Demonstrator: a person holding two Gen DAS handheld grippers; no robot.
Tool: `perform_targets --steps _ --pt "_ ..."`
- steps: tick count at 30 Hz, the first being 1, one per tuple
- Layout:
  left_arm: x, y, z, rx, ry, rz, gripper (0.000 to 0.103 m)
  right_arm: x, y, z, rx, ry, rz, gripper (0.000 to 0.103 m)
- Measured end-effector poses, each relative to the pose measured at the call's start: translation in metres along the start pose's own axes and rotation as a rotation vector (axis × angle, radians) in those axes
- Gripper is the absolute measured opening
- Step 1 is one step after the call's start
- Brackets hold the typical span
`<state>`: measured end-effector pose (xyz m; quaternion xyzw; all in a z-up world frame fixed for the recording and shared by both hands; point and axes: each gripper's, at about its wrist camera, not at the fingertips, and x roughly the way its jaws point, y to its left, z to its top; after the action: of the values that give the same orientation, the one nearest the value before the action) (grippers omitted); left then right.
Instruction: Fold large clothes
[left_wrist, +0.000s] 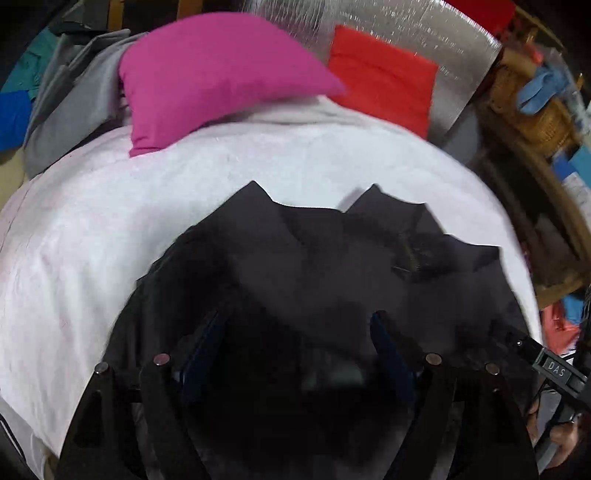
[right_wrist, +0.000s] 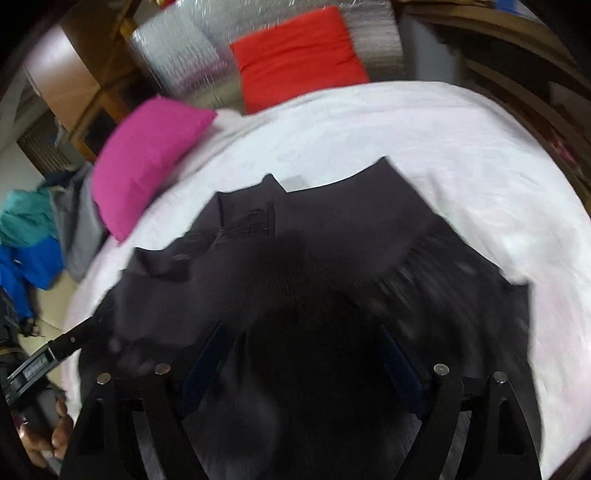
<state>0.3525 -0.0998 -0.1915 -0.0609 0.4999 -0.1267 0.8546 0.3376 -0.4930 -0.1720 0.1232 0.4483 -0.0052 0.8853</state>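
A large dark grey garment (left_wrist: 332, 258) lies partly folded on the white bed sheet (left_wrist: 110, 229); it also shows in the right wrist view (right_wrist: 325, 251). My left gripper (left_wrist: 295, 321) hovers just over the garment's near part with its fingers spread apart and nothing between them. My right gripper (right_wrist: 303, 332) is likewise open over the garment's near edge. The right gripper's body (left_wrist: 550, 365) shows at the right edge of the left wrist view, and the left gripper's body (right_wrist: 48, 358) at the left edge of the right wrist view.
A pink cushion (left_wrist: 214, 74) and a red cushion (left_wrist: 384, 77) lie at the head of the bed. Grey, teal and blue clothes (right_wrist: 40, 236) are piled to the left. Wicker furniture (left_wrist: 532, 110) stands to the right. Silver foil sheeting (right_wrist: 184, 55) lines the wall.
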Motion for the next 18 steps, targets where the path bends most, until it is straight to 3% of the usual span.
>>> perform_targets --steps 3,5,6,7,8,10,17,18 --pt "0.032 -0.004 0.005 0.042 0.04 0.032 0.081 0.022 0.003 0.002 -0.058 0.006 -0.047 0.086" --pt "0.042 -0.011 0.006 0.061 0.028 0.036 0.073 0.024 0.004 0.004 -0.062 -0.005 -0.068 0.065" --pt "0.043 -0.014 0.008 0.077 0.025 0.024 0.055 0.024 0.006 0.008 -0.065 0.0 -0.068 0.05" --pt "0.044 -0.02 0.012 0.106 0.031 -0.013 0.025 0.022 0.01 0.009 -0.072 -0.009 -0.063 0.036" --pt "0.044 -0.026 0.016 0.12 0.04 -0.05 0.016 0.018 0.014 0.012 -0.08 -0.019 -0.063 0.031" --pt "0.042 -0.036 0.023 0.146 0.01 -0.032 0.015 0.004 0.016 0.016 -0.07 -0.085 -0.06 0.025" --pt "0.019 -0.051 0.061 0.145 -0.181 -0.032 0.011 -0.008 -0.002 0.051 0.061 -0.258 0.014 0.024" --pt "0.021 -0.05 0.065 0.127 -0.199 -0.018 0.011 -0.002 -0.008 0.056 0.085 -0.281 -0.004 0.016"
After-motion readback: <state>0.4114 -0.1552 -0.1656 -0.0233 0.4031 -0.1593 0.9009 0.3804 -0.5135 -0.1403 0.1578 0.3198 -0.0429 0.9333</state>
